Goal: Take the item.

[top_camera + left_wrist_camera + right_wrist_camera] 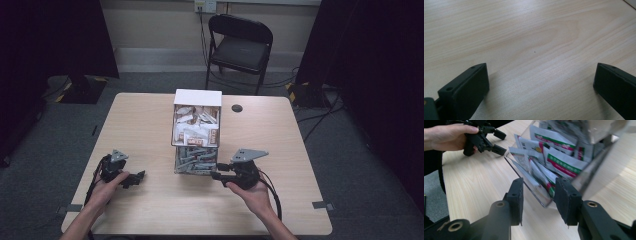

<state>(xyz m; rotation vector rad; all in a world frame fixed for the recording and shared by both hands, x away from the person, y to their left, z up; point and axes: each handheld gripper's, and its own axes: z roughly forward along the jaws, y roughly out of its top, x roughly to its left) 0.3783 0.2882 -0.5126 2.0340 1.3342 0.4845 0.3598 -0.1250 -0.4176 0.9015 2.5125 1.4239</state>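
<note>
A clear two-tier box [197, 97] stands mid-table, with white packets [196, 127] in the upper tier and grey packets [196, 159] in the lower one. My right gripper [216, 175] lies level at the box's front right corner, pointing left at the lower tier. In the right gripper view its jaws [539, 195] are open, with the clear tray's corner lip [541, 200] between them untouched and green-and-red printed packets [554, 157] just beyond. My left gripper [140, 176] rests on the table left of the box, open, with bare wood between its jaws [541, 82]. It shows too in the right gripper view [501, 142].
The wooden table [150, 120] has a round cable hole [237, 108] behind the box on the right. A black folding chair [240, 47] stands beyond the far edge. Dark curtains hang on both sides, and cables lie on the floor at the right.
</note>
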